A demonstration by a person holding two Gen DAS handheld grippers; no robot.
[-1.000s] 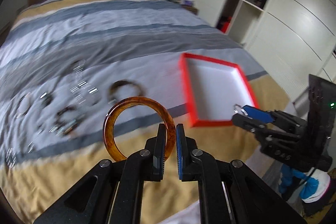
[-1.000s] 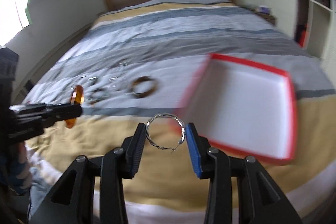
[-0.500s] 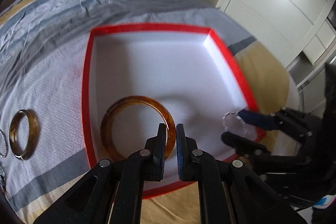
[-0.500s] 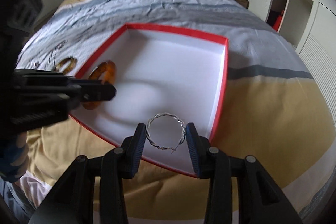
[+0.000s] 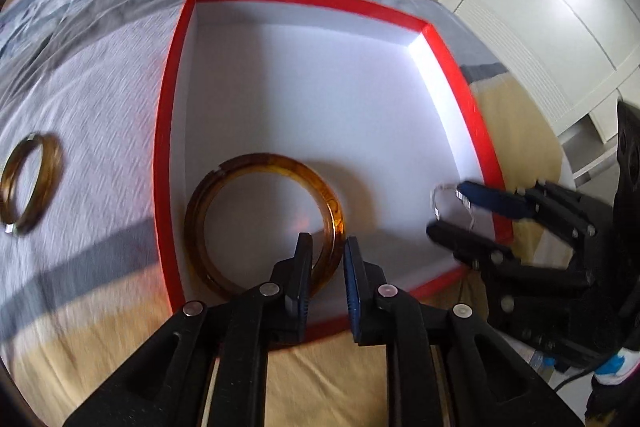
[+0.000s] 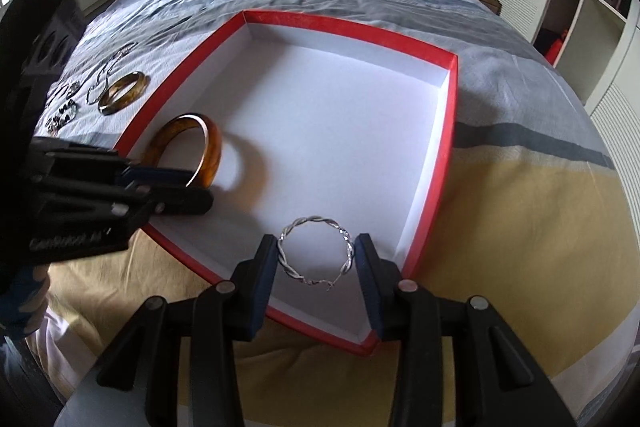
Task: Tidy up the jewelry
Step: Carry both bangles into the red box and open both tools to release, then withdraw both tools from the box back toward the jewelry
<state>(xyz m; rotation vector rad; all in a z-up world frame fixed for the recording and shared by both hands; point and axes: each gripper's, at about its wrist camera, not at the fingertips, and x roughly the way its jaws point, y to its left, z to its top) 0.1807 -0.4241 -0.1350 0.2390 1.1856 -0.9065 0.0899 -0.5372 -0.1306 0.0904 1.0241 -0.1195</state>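
Bangle [image 5: 264, 223] sits in the tray [image 5: 456, 75], near its left wall, and my left gripper [image 5: 326, 255] has the near part of its rim between the jaws, which are opening; the pads look just clear of it, though from the right wrist camera the bangle leans up on edge against the left fingers [image 6: 176, 187]. My right gripper [image 6: 316, 259] pinches a twisted silver hoop [image 6: 316, 251] across its width, one pad on each side, held over the tray's near right corner. I see the tray lying on the striped bed [image 6: 520, 195]. Left of the tray, on the cover, lies a second bangle [image 6: 122, 93] beside a scatter of small jewelry [image 6: 64, 111]
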